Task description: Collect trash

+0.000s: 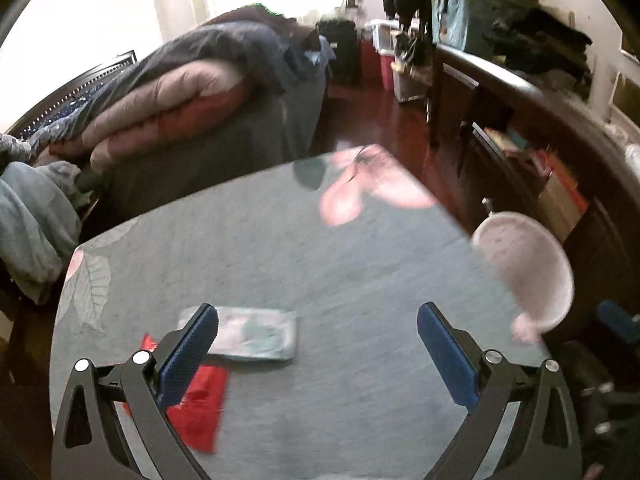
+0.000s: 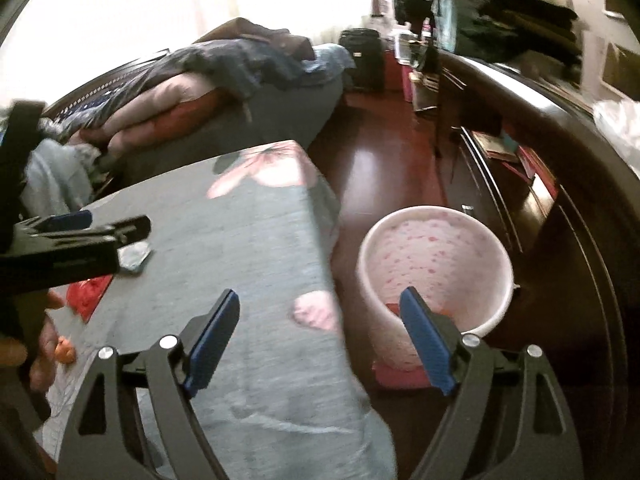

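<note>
A pale blue-white packet (image 1: 256, 334) and a red wrapper (image 1: 200, 408) lie on the grey floral tablecloth (image 1: 340, 280). My left gripper (image 1: 318, 334) is open and empty above the table; its left finger overlaps both items. A pink-speckled white bin (image 2: 436, 268) stands on the floor right of the table, with something red-orange at its bottom. My right gripper (image 2: 320, 328) is open and empty, spanning the table's right edge and the bin. The left gripper (image 2: 80, 236) also shows in the right wrist view, over the packet (image 2: 134, 258) and red wrapper (image 2: 86, 294).
A bed with piled blankets (image 1: 180, 92) lies behind the table. A dark wooden shelf unit (image 1: 540, 140) runs along the right. Red-brown floor (image 2: 380, 168) lies between them. The bin (image 1: 524, 272) shows at the table's right edge. A small orange bit (image 2: 66, 354) lies near the hand.
</note>
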Demonstrator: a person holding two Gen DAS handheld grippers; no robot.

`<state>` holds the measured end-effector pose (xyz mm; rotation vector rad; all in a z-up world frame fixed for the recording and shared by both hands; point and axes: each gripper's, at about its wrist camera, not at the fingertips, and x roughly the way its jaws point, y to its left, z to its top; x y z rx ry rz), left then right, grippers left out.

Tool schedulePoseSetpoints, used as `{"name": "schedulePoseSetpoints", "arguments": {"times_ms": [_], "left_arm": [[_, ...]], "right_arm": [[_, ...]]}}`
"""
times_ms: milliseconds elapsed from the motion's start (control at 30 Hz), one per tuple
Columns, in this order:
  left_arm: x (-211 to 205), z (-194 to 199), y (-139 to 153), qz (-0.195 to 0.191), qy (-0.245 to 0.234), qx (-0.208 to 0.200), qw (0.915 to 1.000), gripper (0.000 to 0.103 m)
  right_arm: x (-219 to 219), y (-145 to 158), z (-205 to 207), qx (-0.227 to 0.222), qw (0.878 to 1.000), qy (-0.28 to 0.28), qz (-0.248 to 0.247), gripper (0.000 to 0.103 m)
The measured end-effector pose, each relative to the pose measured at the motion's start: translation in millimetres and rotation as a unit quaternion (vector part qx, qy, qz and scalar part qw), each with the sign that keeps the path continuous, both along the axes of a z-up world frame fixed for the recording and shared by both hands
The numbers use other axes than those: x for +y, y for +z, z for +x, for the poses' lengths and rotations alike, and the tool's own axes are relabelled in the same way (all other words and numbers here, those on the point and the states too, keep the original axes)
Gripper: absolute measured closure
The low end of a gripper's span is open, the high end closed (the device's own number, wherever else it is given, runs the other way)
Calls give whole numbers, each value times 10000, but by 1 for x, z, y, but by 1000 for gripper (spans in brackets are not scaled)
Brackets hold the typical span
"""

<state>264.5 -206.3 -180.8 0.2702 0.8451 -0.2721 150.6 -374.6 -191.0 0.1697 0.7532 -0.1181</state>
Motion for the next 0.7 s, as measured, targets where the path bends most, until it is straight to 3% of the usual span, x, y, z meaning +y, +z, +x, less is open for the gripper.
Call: {"name": "schedulePoseSetpoints", "arguments": {"times_ms": [133, 367, 567, 633, 700], "left_arm": [[24, 14, -18, 234, 143, 94, 9996, 4], [38, 37, -43, 150, 57, 559, 9983, 4], [39, 40, -56, 284, 6, 547, 9981, 4], [41, 39, -56, 241, 15, 451, 9987, 8], [43, 39, -54, 251, 17, 368, 9990, 20]], "right_arm": [[16, 2, -1, 23, 9999, 107, -70, 20], [35, 3, 5, 49, 9996, 230, -163, 20], [48, 4, 12, 53, 9992, 337, -207, 20], [51, 5, 14, 65, 9990, 368, -234, 20], [54, 5, 15, 75, 9989, 396, -252, 20]]}}
